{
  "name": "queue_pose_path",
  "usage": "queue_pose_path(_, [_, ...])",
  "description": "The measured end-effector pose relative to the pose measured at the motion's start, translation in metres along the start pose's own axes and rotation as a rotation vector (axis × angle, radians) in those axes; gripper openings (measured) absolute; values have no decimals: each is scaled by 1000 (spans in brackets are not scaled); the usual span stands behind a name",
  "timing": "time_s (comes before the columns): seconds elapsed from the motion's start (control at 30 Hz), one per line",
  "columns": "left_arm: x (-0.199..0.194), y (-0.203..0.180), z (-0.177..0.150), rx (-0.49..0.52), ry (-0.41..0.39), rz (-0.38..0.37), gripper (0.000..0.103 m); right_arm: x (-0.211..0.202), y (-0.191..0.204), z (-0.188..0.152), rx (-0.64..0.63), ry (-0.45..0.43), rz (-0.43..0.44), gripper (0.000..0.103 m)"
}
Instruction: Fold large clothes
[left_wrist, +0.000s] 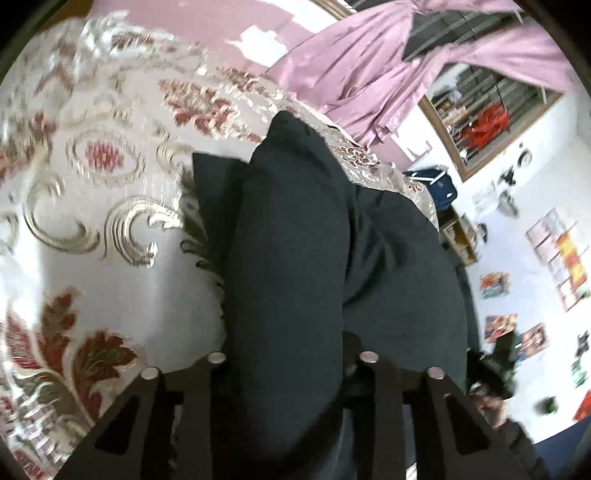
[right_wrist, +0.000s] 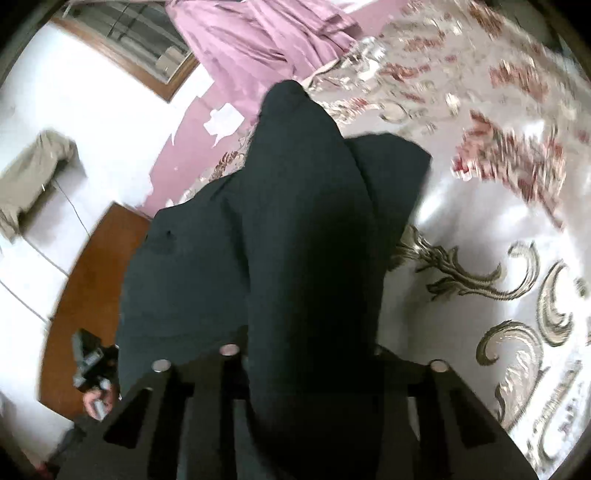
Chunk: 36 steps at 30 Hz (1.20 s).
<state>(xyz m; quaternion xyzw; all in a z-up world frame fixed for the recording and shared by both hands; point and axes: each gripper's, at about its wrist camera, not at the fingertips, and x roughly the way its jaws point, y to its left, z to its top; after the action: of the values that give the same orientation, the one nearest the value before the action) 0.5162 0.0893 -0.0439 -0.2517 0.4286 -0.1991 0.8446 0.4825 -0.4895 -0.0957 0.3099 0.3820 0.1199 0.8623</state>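
Left wrist view: dark garment (left_wrist: 295, 258) hides both grippers' jaws, apparently pinching it

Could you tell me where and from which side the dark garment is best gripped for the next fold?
Probably by its near edge, from the near side of the bed, one gripper toward each side. The dark garment runs lengthwise away from both cameras, and that near edge already sits bunched in the left gripper and the right gripper, so it likely lifts evenly.
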Motion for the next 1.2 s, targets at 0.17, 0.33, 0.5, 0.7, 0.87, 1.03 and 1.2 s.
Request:
queue_pose_path(0.17, [-46, -26, 3, 31, -76, -15, 23, -41, 59, 4, -111, -108, -49, 16])
queue_pose_path(0.33, [-96, -37, 1, 64, -144, -26, 22, -77, 113, 1, -247, -148, -40, 15])
queue_pose_path(0.5, [-137, -30, -14, 61, -191, -38, 22, -106, 149, -2, -344, -193, -6, 15])
queue_pose_path(0.7, [-146, -11, -45, 41, -163, -2, 22, -117, 160, -25, -371, -163, 6, 15])
queue_pose_path(0.87, [-121, 13, -74, -5, -116, 58, 22, -101, 149, -53, -379, -85, -60, 15])
queue_pose_path(1.03, [-110, 30, -89, -45, -92, 91, 29, -85, 115, -64, -290, -60, -124, 17])
queue_pose_path(1.2, [-99, 37, -91, -89, -26, 218, 68, -68, 83, -72, -156, -3, -154, 49])
